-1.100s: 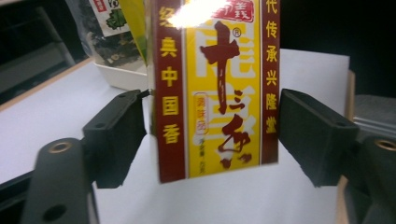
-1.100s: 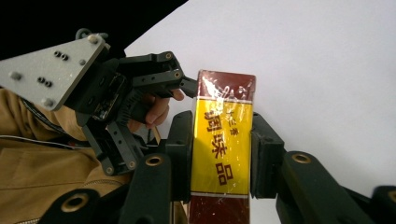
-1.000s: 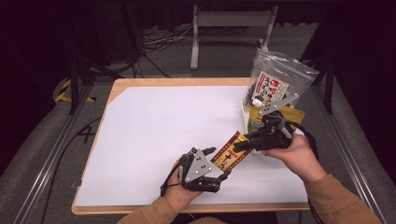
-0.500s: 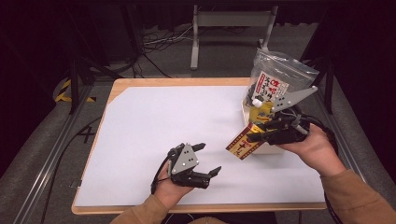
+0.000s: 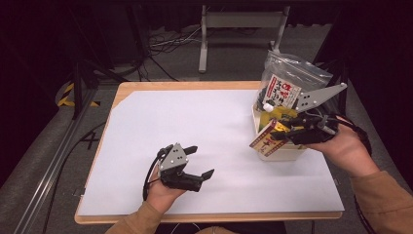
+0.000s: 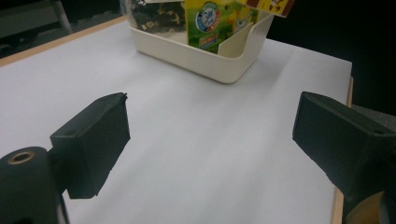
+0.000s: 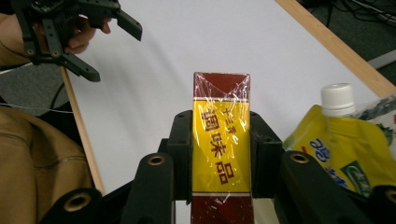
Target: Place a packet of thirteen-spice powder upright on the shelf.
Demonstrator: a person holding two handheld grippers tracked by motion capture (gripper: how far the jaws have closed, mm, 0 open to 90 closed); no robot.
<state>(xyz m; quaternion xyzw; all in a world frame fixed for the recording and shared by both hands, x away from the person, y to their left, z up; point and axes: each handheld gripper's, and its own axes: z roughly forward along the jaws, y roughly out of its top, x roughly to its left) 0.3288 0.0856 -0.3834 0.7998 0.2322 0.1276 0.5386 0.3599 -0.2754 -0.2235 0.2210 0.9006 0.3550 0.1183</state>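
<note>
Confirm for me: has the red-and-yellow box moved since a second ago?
Yes. The red-and-yellow box, clamped in the right gripper, has travelled right from mid-table to the cream bin.

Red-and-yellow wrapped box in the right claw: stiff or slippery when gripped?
The box probably stays stiff: its edges run straight between the right claw's pads. Its glossy film wrap may be slippery. It juts far past the pads, so it might pivot if bumped.
</note>
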